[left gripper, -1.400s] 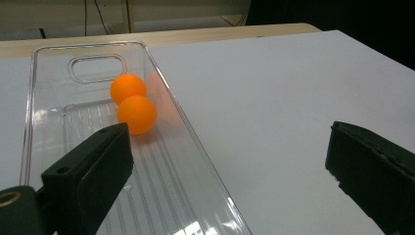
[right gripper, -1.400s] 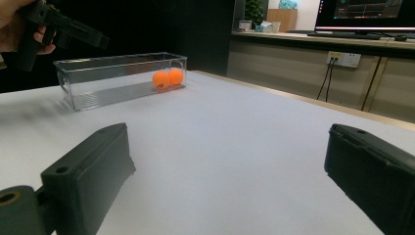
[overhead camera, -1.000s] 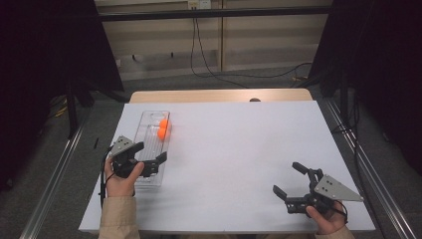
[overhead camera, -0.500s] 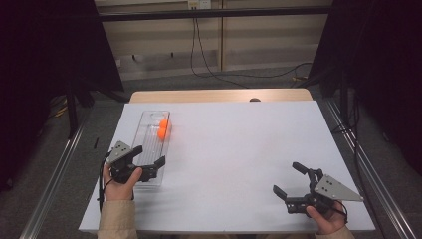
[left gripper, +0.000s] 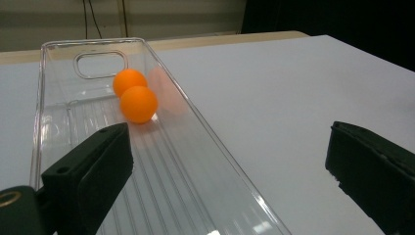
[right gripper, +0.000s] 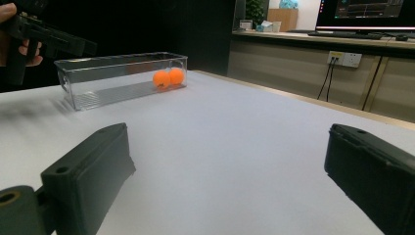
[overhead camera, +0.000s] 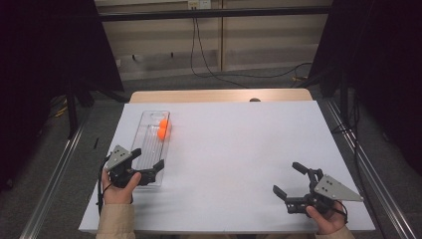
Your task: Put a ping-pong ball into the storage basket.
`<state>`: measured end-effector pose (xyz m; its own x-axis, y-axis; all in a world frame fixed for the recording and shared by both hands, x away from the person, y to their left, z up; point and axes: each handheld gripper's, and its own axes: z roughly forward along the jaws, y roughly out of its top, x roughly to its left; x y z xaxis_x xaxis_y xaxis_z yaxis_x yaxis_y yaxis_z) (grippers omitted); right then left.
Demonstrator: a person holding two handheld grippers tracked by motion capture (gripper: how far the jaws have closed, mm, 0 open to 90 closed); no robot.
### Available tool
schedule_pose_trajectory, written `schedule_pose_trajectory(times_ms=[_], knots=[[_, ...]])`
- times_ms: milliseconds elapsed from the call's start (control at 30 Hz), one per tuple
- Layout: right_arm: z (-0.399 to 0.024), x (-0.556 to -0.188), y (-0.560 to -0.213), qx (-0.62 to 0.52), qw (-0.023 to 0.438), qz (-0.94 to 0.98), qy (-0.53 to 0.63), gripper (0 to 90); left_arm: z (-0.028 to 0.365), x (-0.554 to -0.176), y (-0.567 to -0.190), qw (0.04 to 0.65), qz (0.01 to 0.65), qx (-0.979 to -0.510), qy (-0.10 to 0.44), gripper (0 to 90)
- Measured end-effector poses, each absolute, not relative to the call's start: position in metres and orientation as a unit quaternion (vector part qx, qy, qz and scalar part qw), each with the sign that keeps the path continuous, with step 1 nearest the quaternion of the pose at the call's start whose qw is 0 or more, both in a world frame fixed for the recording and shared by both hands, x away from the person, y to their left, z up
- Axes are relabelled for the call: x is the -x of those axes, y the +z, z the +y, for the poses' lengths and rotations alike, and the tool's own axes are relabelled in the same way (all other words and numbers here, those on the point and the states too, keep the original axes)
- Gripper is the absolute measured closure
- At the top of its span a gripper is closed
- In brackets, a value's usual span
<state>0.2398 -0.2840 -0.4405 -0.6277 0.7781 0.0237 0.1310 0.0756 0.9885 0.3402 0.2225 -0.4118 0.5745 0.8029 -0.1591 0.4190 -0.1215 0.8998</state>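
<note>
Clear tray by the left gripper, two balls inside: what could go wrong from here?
1. The left gripper hangs open at the near end of the clear tray; a bump might slide the tray on the smooth white table.
2. The two orange balls lie loose and touching at the far end; a jolt or tilt would likely send them rolling.
3. The right gripper is open and far off, so it cannot steady the tray.

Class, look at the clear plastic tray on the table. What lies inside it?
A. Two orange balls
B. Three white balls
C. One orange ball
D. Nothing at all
A: two orange balls lie touching each other at the far end of the clear tray, near its handle cut-out.
</note>
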Motion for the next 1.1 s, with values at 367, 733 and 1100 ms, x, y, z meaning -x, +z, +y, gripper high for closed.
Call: schedule_pose_trajectory(times_ms=[367, 733, 1100], knots=[[-0.284, -0.24, -0.441, -0.334, 0.273, 0.681, 0.592, 2.7, 0.228, -0.334, -0.418, 0.518, 0.424, -0.718, 0.19, 3.6], [-0.284, -0.24, -0.441, -0.335, 0.274, 0.681, 0.591, 2.8, 0.23, -0.331, -0.422, 0.528, 0.422, -0.713, 0.188, 3.6], [-0.284, -0.24, -0.44, -0.335, 0.274, 0.68, 0.592, 2.8, 0.228, -0.328, -0.426, 0.526, 0.421, -0.715, 0.188, 3.6]])
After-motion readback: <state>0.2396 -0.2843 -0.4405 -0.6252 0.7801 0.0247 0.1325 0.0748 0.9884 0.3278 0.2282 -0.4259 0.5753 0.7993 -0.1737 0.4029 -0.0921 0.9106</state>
